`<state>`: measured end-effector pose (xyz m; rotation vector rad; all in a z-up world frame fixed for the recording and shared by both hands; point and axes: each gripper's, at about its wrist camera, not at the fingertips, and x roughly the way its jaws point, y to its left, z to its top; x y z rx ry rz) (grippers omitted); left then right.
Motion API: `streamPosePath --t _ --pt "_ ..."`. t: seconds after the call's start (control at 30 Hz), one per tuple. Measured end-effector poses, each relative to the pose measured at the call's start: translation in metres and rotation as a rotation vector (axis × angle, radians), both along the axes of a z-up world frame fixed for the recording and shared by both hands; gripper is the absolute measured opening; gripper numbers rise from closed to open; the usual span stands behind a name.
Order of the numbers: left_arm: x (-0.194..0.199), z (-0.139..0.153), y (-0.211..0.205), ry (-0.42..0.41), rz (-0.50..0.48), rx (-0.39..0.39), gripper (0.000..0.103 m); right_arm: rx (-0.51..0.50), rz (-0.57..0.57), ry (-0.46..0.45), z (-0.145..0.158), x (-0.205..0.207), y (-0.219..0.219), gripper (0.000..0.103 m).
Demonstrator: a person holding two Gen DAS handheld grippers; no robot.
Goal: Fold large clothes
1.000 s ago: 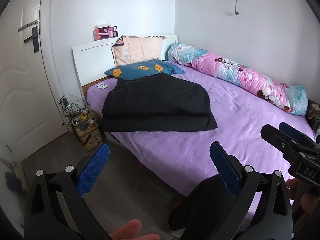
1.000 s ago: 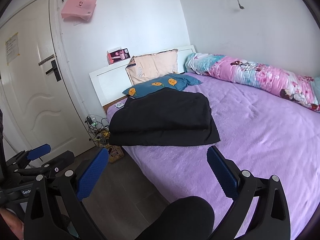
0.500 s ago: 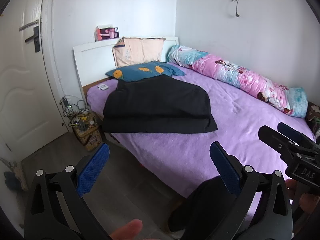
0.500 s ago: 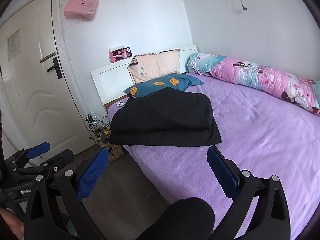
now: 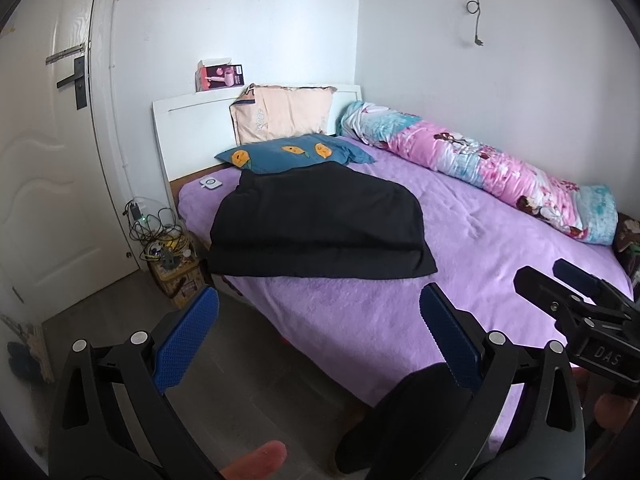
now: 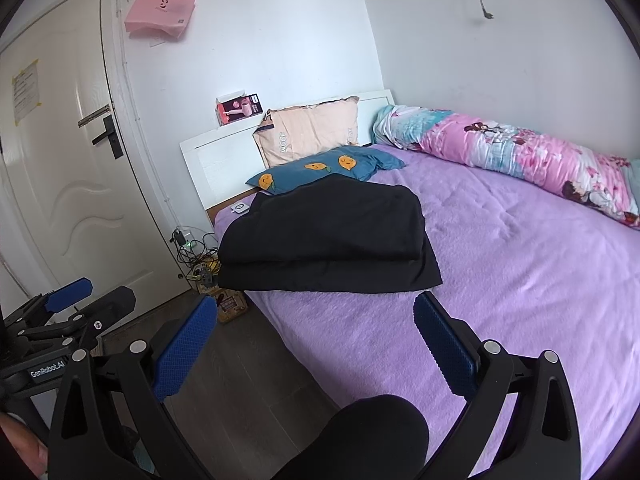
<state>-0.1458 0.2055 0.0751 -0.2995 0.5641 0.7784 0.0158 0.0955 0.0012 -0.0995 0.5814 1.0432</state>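
Both the left gripper (image 5: 316,332) and right gripper (image 6: 314,334) hang spread and empty over the bed's (image 6: 520,280) near edge. Ahead, well apart, the black garment (image 6: 328,236) lies apparently folded, long axis left-right, roughly equally far from both.

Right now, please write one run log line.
left gripper: open | right gripper: open | black garment: folded on bed

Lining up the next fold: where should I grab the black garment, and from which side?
Judging by its pose, take the black garment by its lower layer's near-right corner, coming from the foot of the bed. That layer juts out flat past the folded top layer, so open fingers could pinch it alone.
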Motion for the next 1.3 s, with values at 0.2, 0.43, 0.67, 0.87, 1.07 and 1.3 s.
streamPosePath --t 0.2,0.43,0.67,0.87,1.07,1.3 --pt "0.000 0.000 -0.001 0.000 -0.001 0.000 0.098 0.003 -0.002 0.000 0.001 0.001 -0.001 0.097" --pt "0.005 -0.003 0.001 0.004 -0.013 -0.003 0.098 0.009 -0.014 0.005 -0.001 0.007 -0.004 0.097" --pt "0.010 -0.004 -0.001 0.011 -0.023 -0.005 0.098 0.016 -0.029 0.013 -0.003 0.011 -0.009 0.097" --pt "0.009 -0.004 -0.001 0.015 -0.019 -0.003 0.098 0.016 -0.027 0.016 -0.004 0.012 -0.010 0.097" --pt "0.009 -0.004 -0.001 0.017 -0.019 -0.005 0.098 0.018 -0.026 0.017 -0.005 0.013 -0.010 0.097" --pt "0.009 -0.003 -0.002 0.019 -0.017 -0.002 0.098 0.017 -0.025 0.023 -0.006 0.012 -0.010 0.097"
